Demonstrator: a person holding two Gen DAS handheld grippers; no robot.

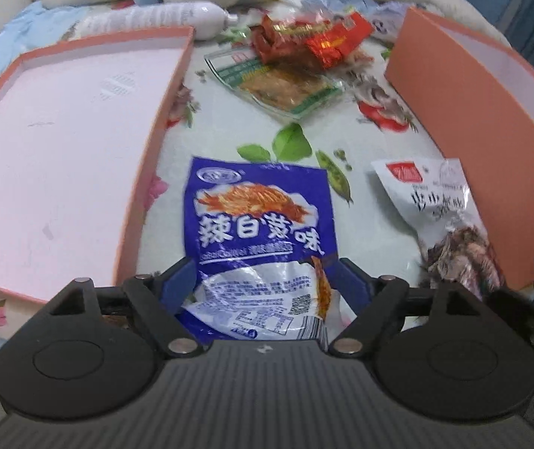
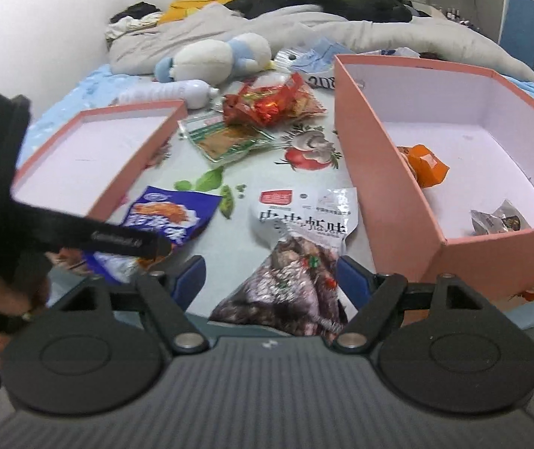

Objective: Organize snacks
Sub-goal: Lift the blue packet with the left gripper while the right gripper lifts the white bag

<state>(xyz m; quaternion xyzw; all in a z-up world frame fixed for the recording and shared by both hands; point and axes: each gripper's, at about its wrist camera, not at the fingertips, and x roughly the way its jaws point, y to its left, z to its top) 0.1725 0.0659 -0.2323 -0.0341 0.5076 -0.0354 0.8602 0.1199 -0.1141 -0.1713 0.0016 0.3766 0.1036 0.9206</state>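
Hovering over the flowered cloth of the bed [image 2: 237, 172], both grippers are standing released, each with a snack lying between its fingers but not pinched. The left gripper [image 1: 263, 280] is straddling the blue-and-white foil snack packet with the shrimp picture [image 1: 259, 232], which is lying flat just beside the shallow pink cardboard lid [image 1: 61, 142]. The right gripper [image 2: 270, 280] is framing the clear-and-white plastic bag of dark dried snacks [image 2: 296, 262], which is lying near the deep pink cardboard box [image 2: 379, 172], on its lid-facing side; inside that box an orange wrapped snack [image 2: 426, 164] and a small silvery packet [image 2: 499, 220] are already sitting. Beyond the two packets, between the lid and the box, a pile of red foil wrappers [image 2: 267, 104] and a green-edged clear pouch [image 2: 225, 142] are waiting loose. Both packets are thin, slippery and flat on soft bedding, so the fingers are likely to be closing on cloth instead of film, or skating over the foil and nudging it away. With the two grippers working so near each other, they are also risking a bump while lifting toward the box.
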